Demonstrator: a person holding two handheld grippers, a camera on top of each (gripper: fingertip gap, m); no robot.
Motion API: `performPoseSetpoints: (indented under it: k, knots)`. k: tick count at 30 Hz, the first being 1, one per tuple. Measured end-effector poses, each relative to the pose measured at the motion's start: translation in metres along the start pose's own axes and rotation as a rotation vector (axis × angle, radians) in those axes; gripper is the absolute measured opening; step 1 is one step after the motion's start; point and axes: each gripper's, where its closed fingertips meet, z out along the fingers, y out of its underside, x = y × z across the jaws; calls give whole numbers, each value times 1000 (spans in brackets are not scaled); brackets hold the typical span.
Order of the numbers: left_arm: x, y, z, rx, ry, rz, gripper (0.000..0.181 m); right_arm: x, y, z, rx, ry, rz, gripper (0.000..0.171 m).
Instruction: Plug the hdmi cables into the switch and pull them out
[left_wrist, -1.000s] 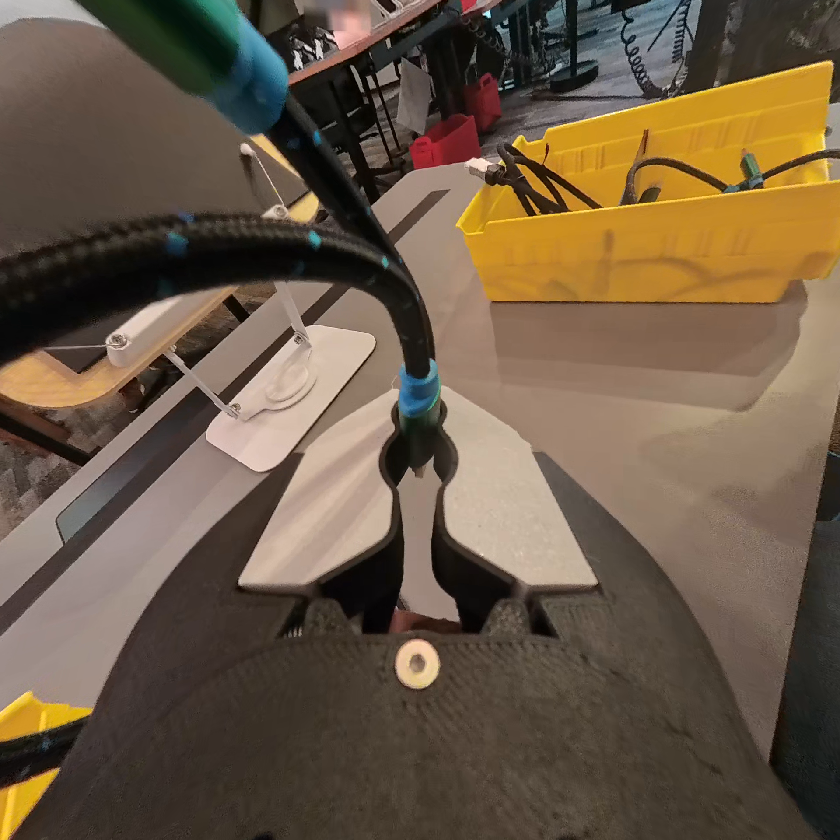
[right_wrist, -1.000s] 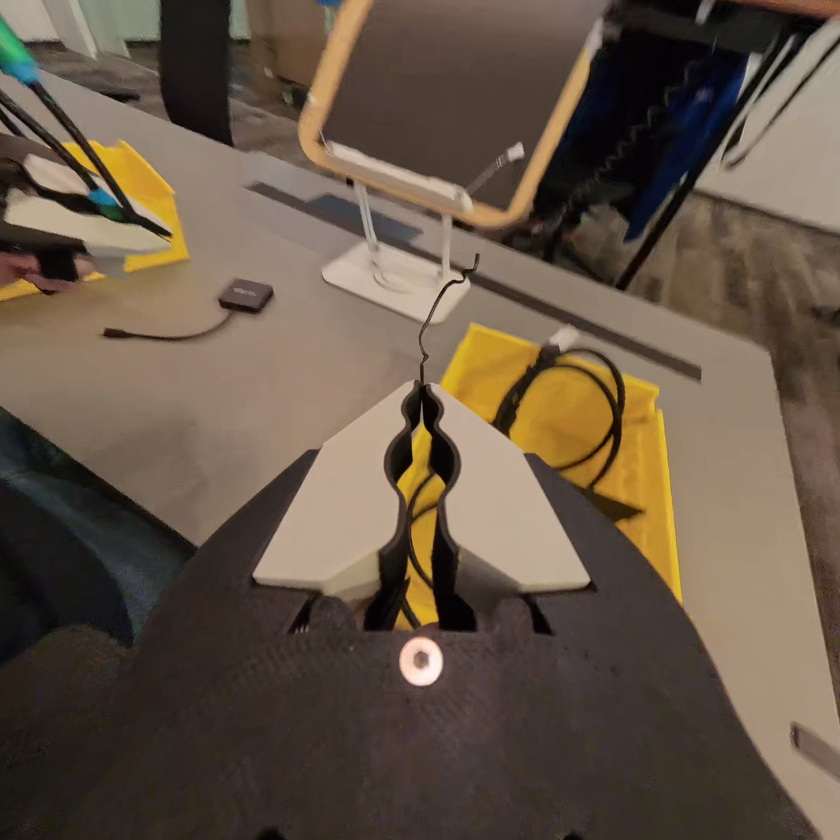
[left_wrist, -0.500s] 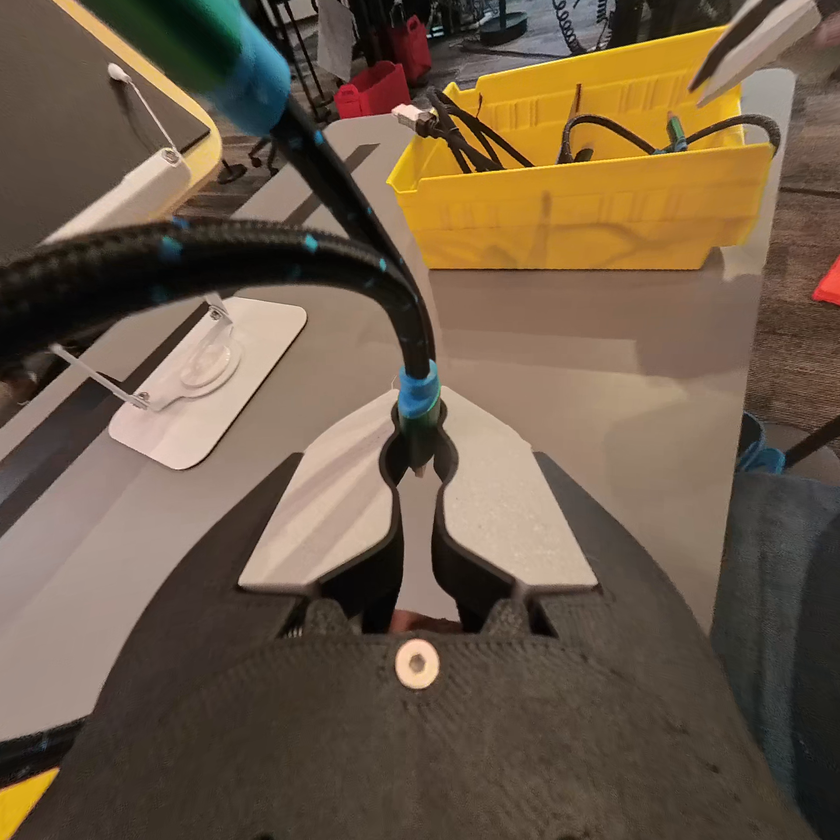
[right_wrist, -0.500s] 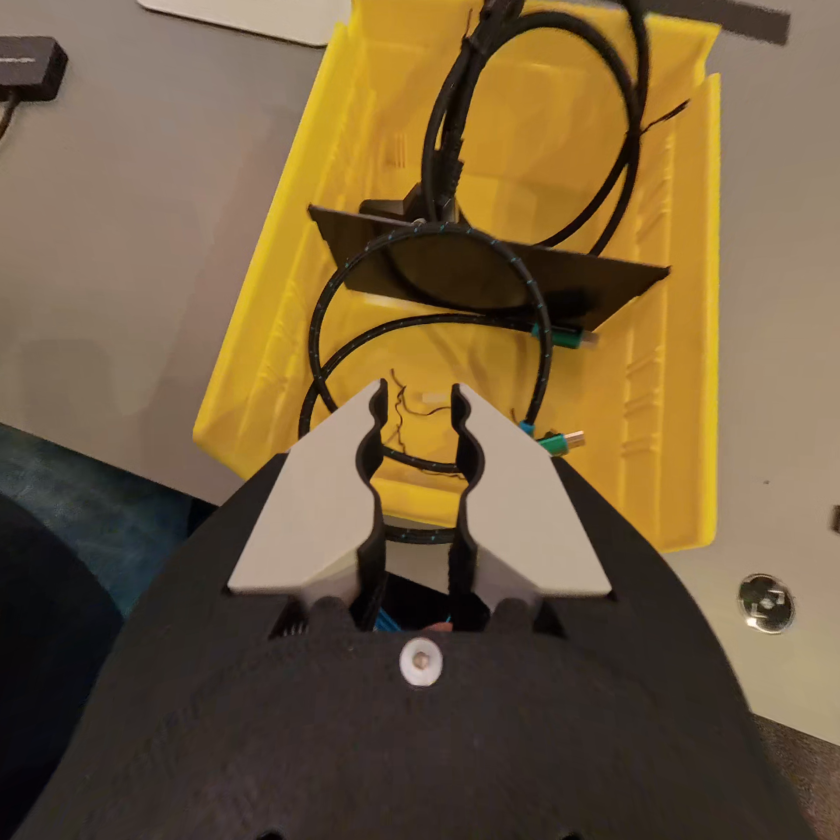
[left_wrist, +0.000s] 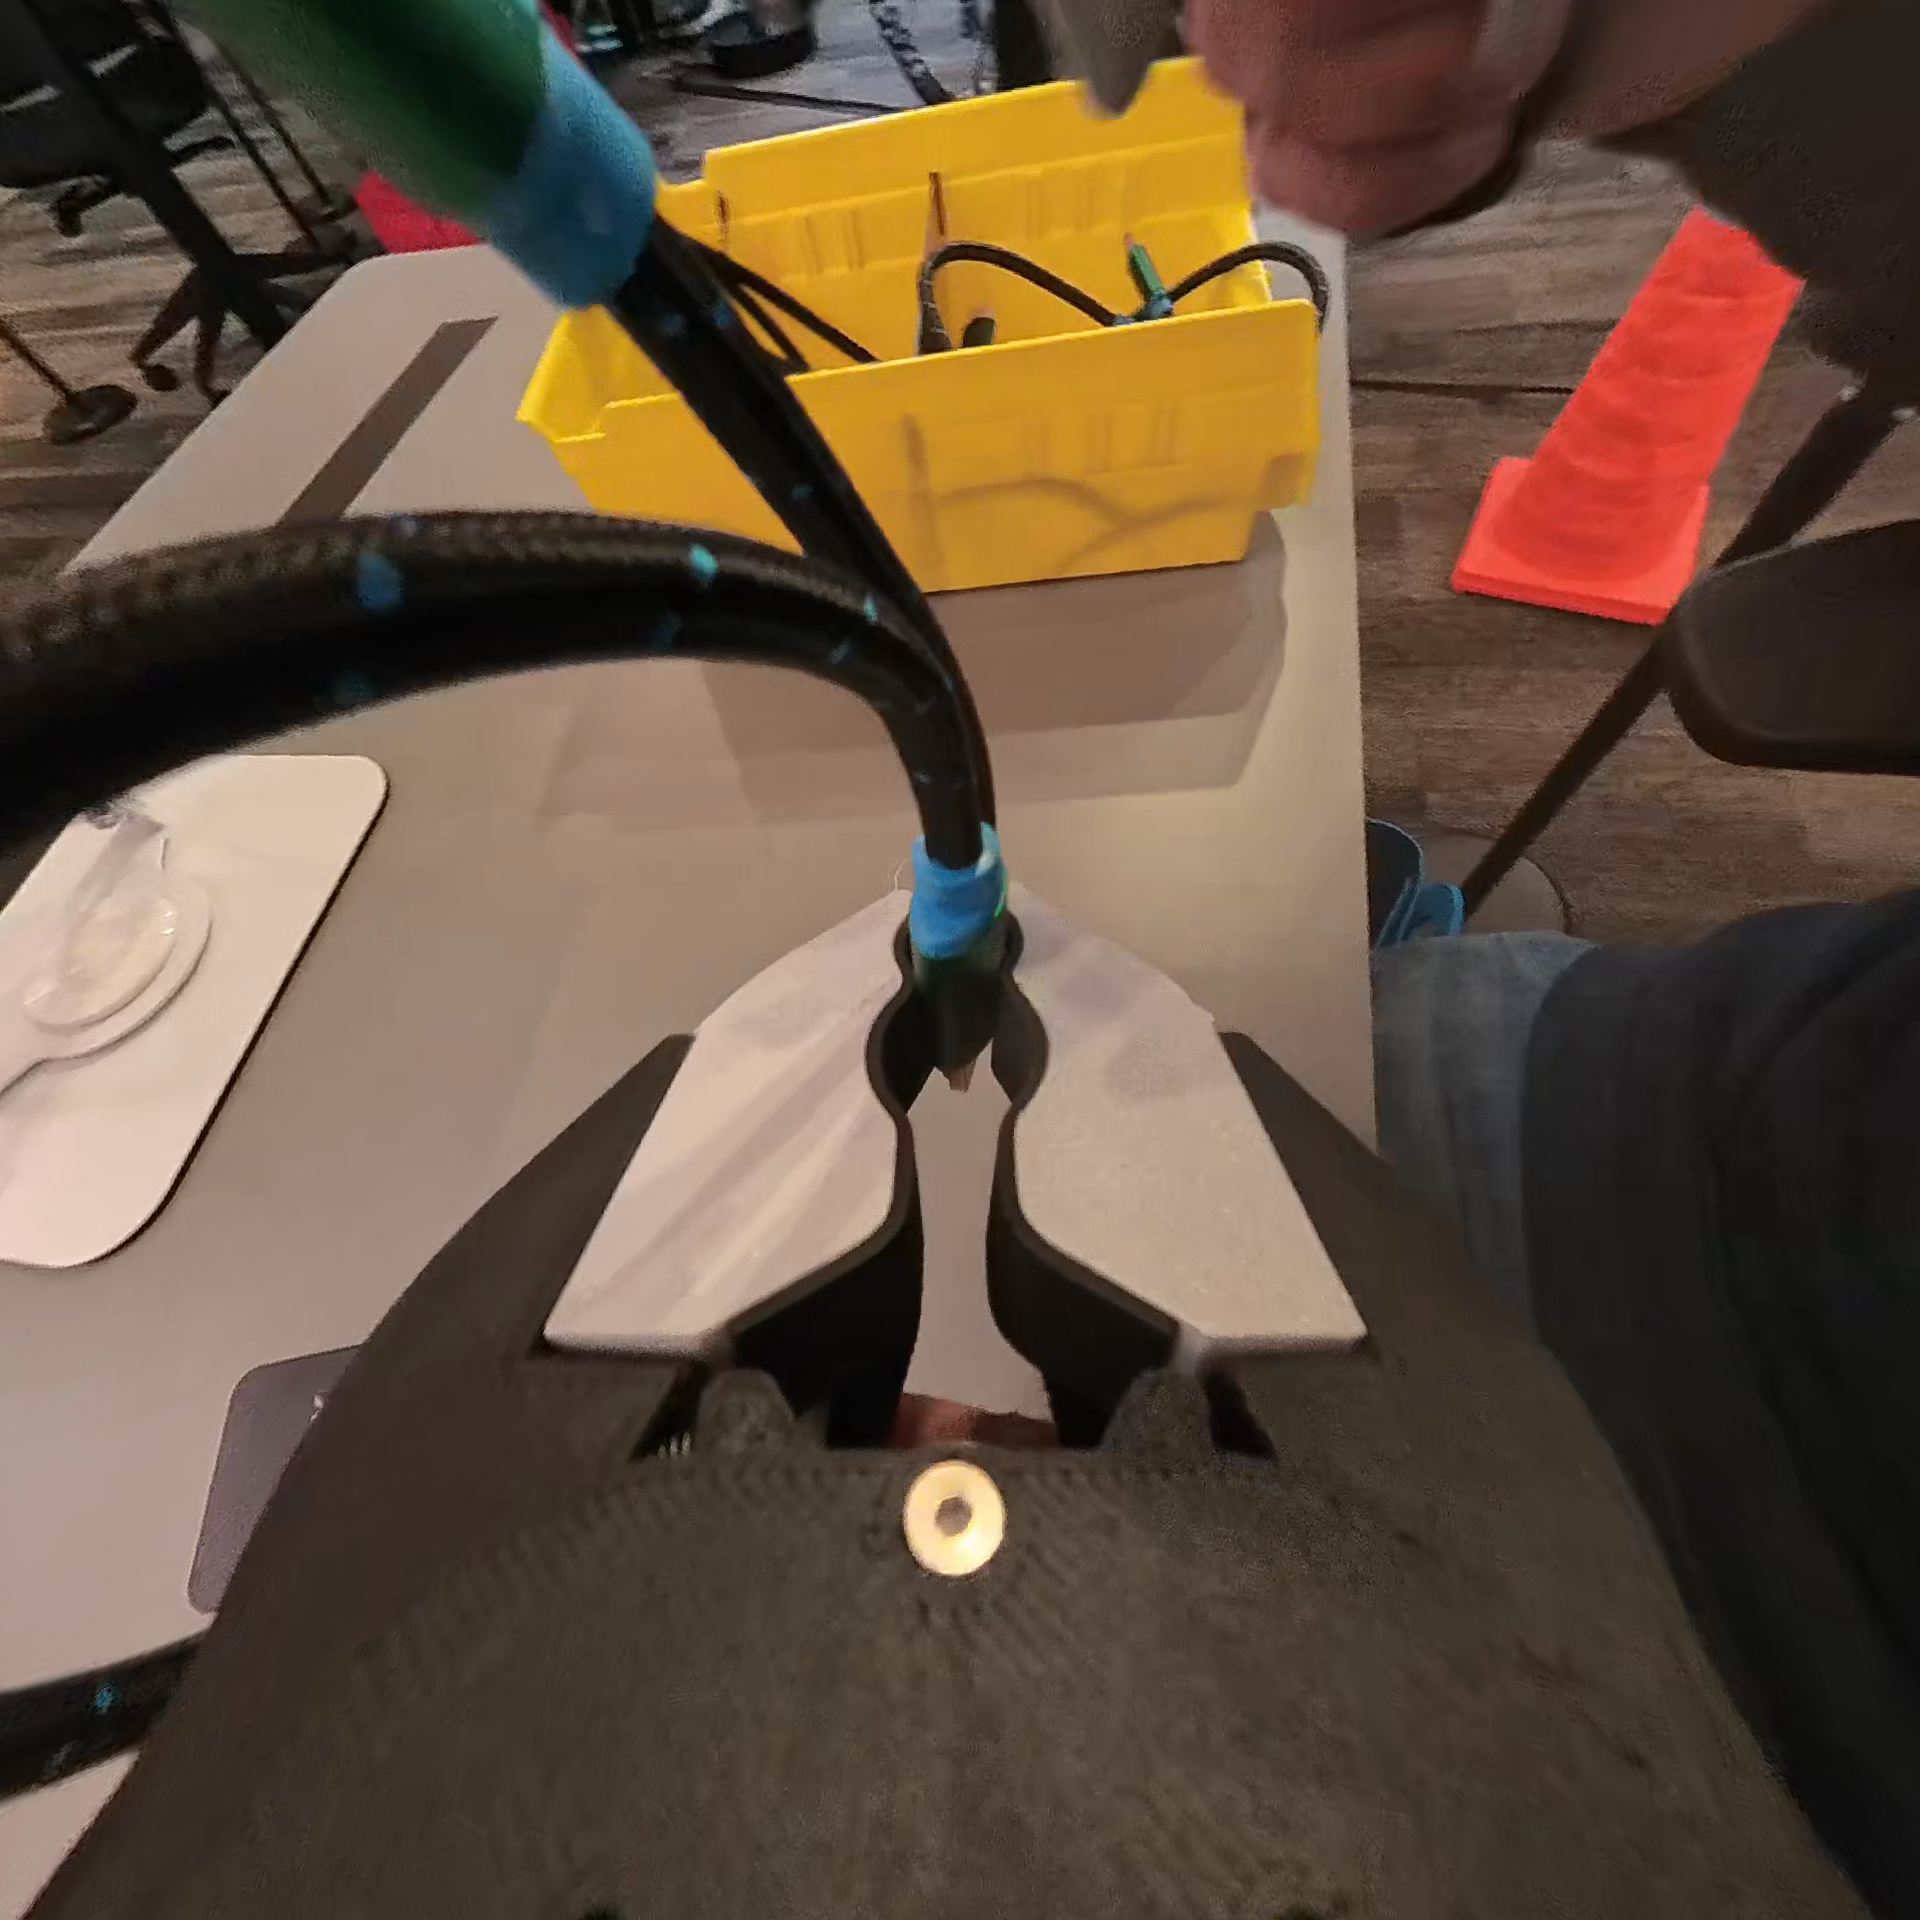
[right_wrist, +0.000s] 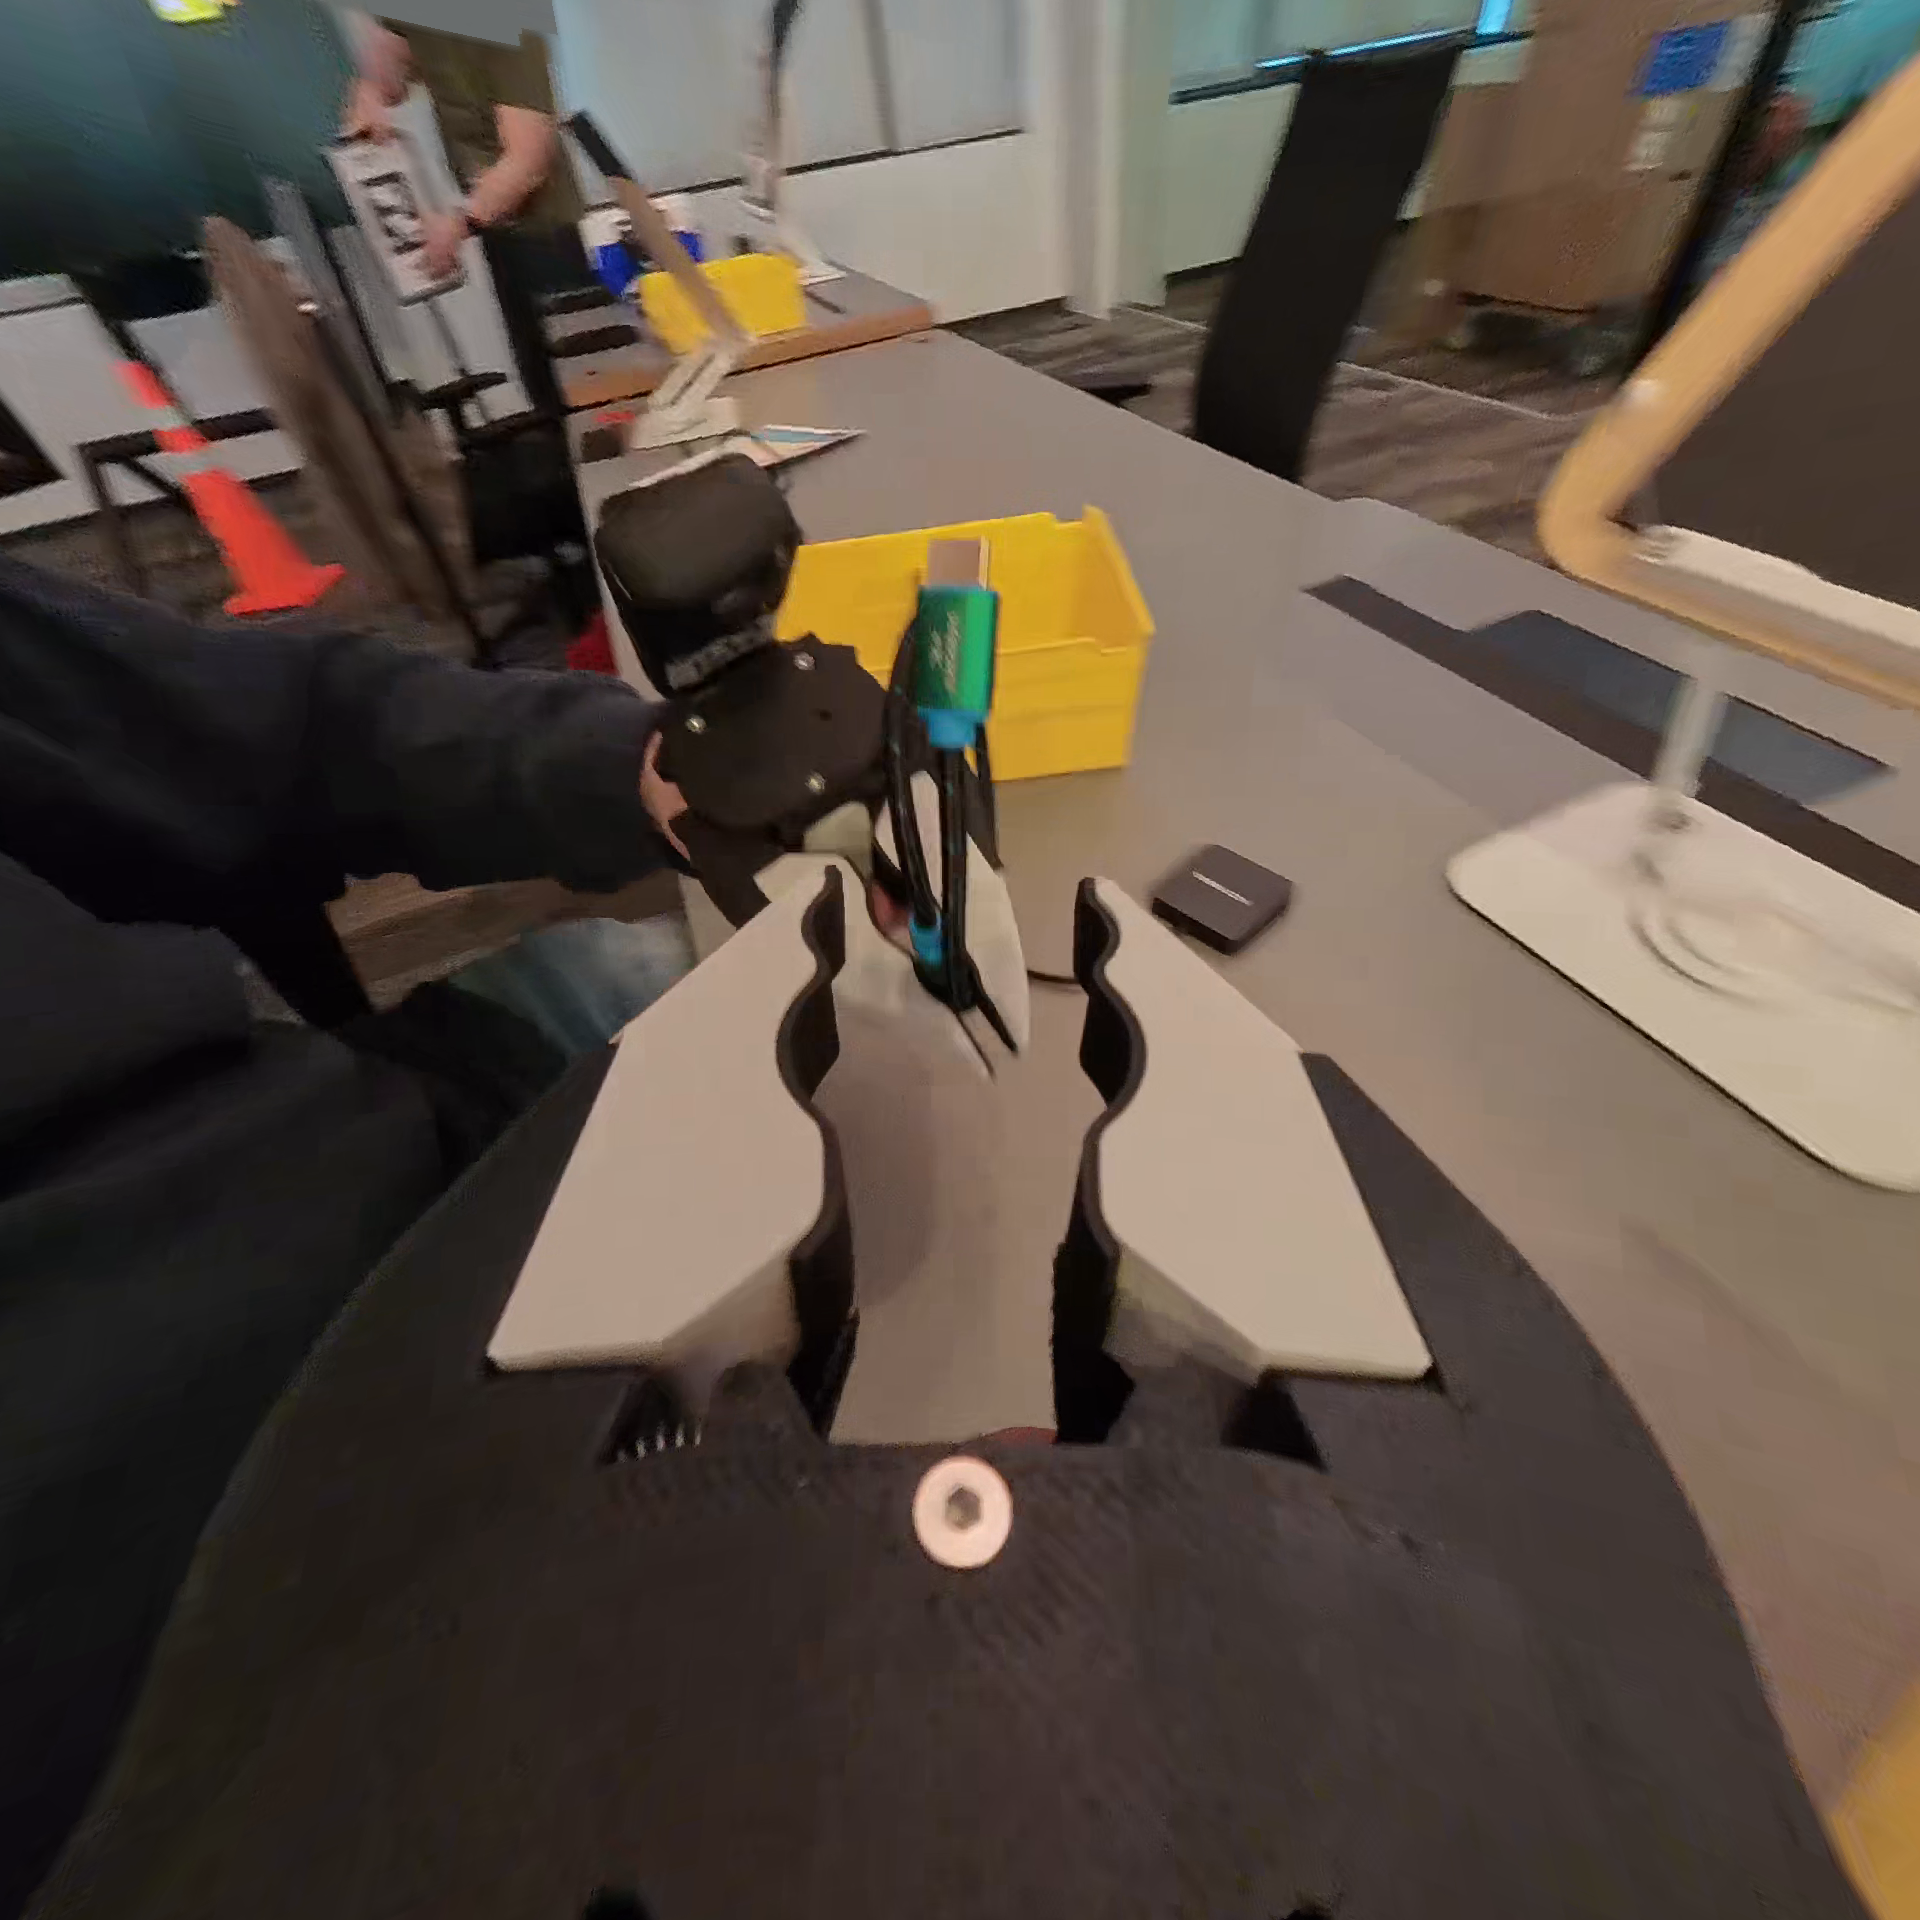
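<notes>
**Braided HDMI cable clamped at one plug; switch lies flat on the table**

The HDMI cable (left_wrist: 436, 613) is black braid flecked with blue, with green plugs and blue collars. One plug (left_wrist: 951, 987) sits pinched between the fingertips of the left gripper (left_wrist: 956, 997), its metal tip pointing back toward the gripper body. From there the cable arches up and away to the left. Its other plug (right_wrist: 951, 649) stands upright above that gripper, silver tip upward. More cables (left_wrist: 1091, 301) lie coiled in the far yellow bin (left_wrist: 1039, 447).

The switch (right_wrist: 1221, 896) is a small flat black box, lying on the grey table just right of the clamped plug, apart from it.
</notes>
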Motion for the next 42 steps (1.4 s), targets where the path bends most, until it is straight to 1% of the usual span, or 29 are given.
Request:
performPoseSetpoints:
  k: [2, 3, 6, 7, 8, 11, 13, 15, 22, 26, 30, 34, 38, 40, 42]
  knots:
    - [6, 1, -1, -9, 31, 35, 7, -4, -2, 23, -10, -69, 6, 44]
    - [12, 2, -2, -12, 68, 49, 7, -9, -4, 32, -2, -134, 33, 41]
    - [22, 0, -5, 7, 128, 71, 7, -25, -5, 46, 9, -335, 129, 22]
    - [24, -1, -6, 17, 145, 75, 8, -30, -5, 47, 19, -395, 150, 11]
    - [23, -1, -6, 22, 143, 75, 8, -31, -6, 49, 29, -414, 166, 10]
    - [17, -2, -9, 62, 135, 47, 10, -23, -11, 50, 55, -379, 195, 9]
    - [10, -7, -12, 113, 125, 4, 15, -14, -15, 47, 74, -342, 218, 8]
    - [6, -13, -17, 160, 130, -35, 25, -4, -15, 44, 85, -298, 220, 8]
    - [-6, -12, -30, 173, 114, -47, 44, 18, -8, 35, 84, -200, 229, 7]
    - [-19, -17, -39, 209, 100, -116, 46, 19, -7, 31, 64, -210, 219, 7]
    - [-22, -30, -39, 286, 127, -226, 43, 12, 0, 37, 10, -244, 203, 7]
    - [-24, -37, -37, 347, 149, -343, 38, 6, 8, 46, -40, -233, 151, 7]
    - [-24, -47, -45, 448, 229, -465, 17, 3, 10, 51, -62, -203, 84, 7]
    - [-26, -47, -48, 457, 194, -441, 6, 6, 6, 49, -45, -173, 63, 7]
    - [-20, -46, -50, 425, 228, -419, 6, 12, -3, 43, -3, -139, 65, 7]
